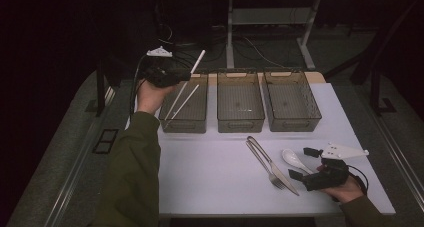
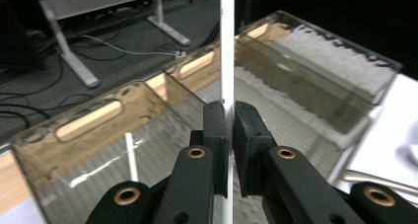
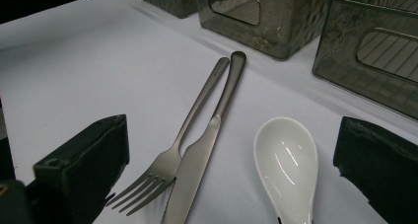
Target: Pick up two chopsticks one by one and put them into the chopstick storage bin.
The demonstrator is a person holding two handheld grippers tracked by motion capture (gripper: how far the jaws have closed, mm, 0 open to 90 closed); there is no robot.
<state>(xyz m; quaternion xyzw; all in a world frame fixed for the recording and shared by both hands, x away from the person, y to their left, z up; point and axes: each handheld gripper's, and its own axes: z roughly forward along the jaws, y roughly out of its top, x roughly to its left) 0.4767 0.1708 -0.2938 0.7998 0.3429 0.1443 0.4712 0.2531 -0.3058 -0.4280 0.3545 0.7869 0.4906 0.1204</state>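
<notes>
The left gripper (image 2: 229, 116) clamps a white chopstick (image 2: 227, 46) above the left bin (image 1: 172, 123). Another chopstick (image 1: 182, 105) lies inside. The right gripper (image 1: 306, 163) rests wide open near the spoon (image 1: 294, 158), holding nothing.

A white-topped table (image 1: 215, 182) stands in a dim room, lit mainly over its own surface while the surroundings fall into near blackness. Behind it, a grey floor (image 1: 280, 49) carries loose dark cables (image 1: 175, 49) and the pale metal legs of another desk (image 1: 231, 34).
</notes>
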